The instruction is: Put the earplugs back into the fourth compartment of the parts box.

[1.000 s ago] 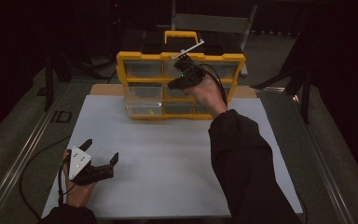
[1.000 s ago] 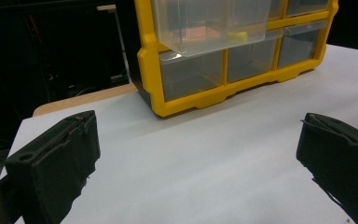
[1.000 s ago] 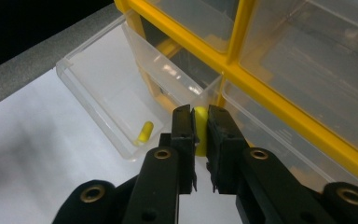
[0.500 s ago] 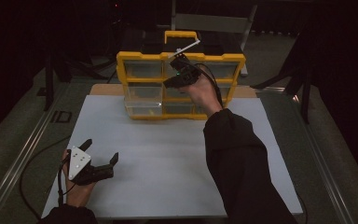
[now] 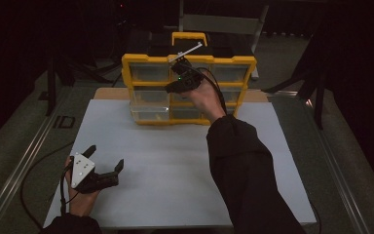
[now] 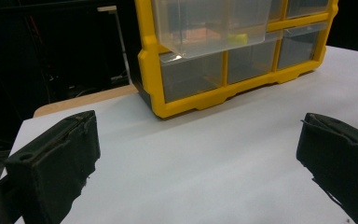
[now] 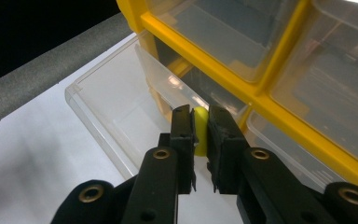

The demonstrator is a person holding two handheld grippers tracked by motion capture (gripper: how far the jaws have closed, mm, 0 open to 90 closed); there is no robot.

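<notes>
Step in hand, as judged: a small yellow rounded plastic piece (image 7: pixel 200 130) is being carried at the open clear plastic drawer (image 7: pixel 116 112), pulled out from the left column of the yellow plastic drawer cabinet (image 5: pixel 190 61). Whether it is going in or coming out cannot be told.

Right gripper (image 7: pixel 200 140): jaws clenched on the yellow piece, pads pressing both its sides, held above the drawer's inner end, close to the cabinet front.

Left gripper (image 5: pixel 104 163): jaws spread wide, nothing between them, resting low over the white table sheet (image 5: pixel 175 165), well apart from the cabinet.

Next move, if depositing: lower the piece past the drawer rim, then release. If removing: lift clear of the rim and away from the cabinet.

In the way: the yellow frame rail just above the drawer leaves little room; the clear drawer walls are hard to see. 1 more small yellow item (image 6: pixel 237 37) lies inside the same drawer in the left gripper view.

Around: a black and yellow carry handle (image 5: pixel 189 36) on top of the cabinet and a metal chair frame (image 5: pixel 224 22) behind.
</notes>
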